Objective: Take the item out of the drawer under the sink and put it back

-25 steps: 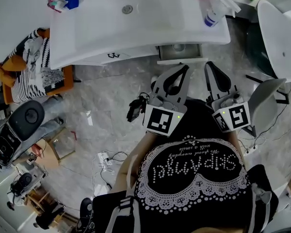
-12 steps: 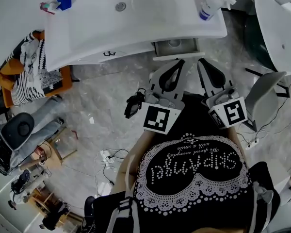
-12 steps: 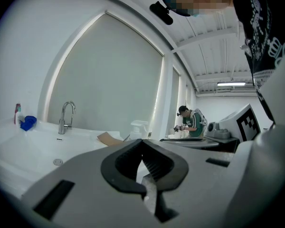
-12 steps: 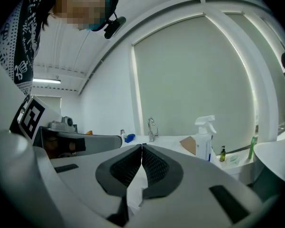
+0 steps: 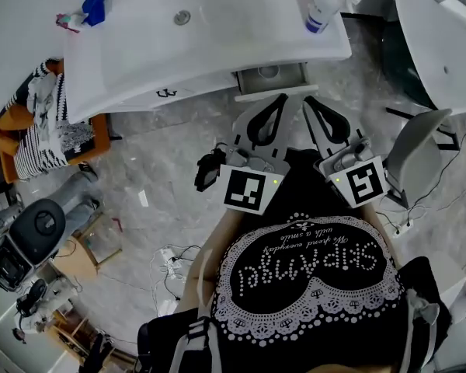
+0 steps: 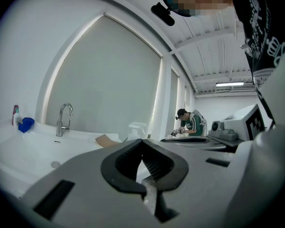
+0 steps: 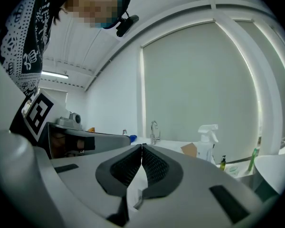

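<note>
Grey marbled floor (image 5: 163,154) lies under a long white sink worktop (image 5: 248,29), which serves as the landmark here. Beyond the sink's left end stands an orange chair (image 5: 8,119) draped with a striped cloth (image 5: 43,142). On that left end of the worktop sit a blue bottle (image 5: 93,8) and a smaller one beside it. The drain (image 5: 182,18) is near the sink's middle. Below the sink's right part the drawer (image 5: 291,72) stands pulled open, and a small pale round item (image 5: 269,71) lies inside it, too small to name. A spray bottle (image 5: 318,10) stands on the sink's right end, and a white chair (image 5: 415,158) is on the floor to the sink's right. The left tool (image 5: 283,98) and the right tool (image 5: 306,99) point level at the drawer from just in front of it. Each has its jaws pressed together with nothing between them. By my reading the item is in its place and the drawer is still to be pushed shut. Whether the item has yet been lifted out cannot be told from this. Each tool's cube carries a square black-and-white marker. The rhinestone lettering on the person's black top shows upside down and I cannot read it surely. The small dark mark on the sink's front and the spray bottle's label are too small to read.
</note>
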Demonstrator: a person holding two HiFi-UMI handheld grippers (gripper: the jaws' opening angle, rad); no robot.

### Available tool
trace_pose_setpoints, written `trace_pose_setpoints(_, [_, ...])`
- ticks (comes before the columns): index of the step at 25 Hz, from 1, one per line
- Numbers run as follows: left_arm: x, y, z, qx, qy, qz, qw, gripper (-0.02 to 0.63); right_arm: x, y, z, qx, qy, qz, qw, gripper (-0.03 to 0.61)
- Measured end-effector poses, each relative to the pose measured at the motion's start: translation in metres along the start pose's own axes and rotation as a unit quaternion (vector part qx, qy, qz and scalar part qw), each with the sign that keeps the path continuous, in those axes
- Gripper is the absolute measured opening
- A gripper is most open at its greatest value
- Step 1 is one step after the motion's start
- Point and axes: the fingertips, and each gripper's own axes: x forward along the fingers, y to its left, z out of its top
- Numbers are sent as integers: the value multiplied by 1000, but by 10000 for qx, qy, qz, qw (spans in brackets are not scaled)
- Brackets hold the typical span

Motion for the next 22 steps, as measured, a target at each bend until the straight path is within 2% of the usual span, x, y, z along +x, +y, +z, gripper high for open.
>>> trace_pose_setpoints(11, [3,0,0,43,14,-16,10000,3,0,-14,0,199,-15,-152,9997,18])
trace_pose_setpoints(22, [-2,0,0,0,-29,79,10000,3,3,-5,-4,133,125,50,9998,18])
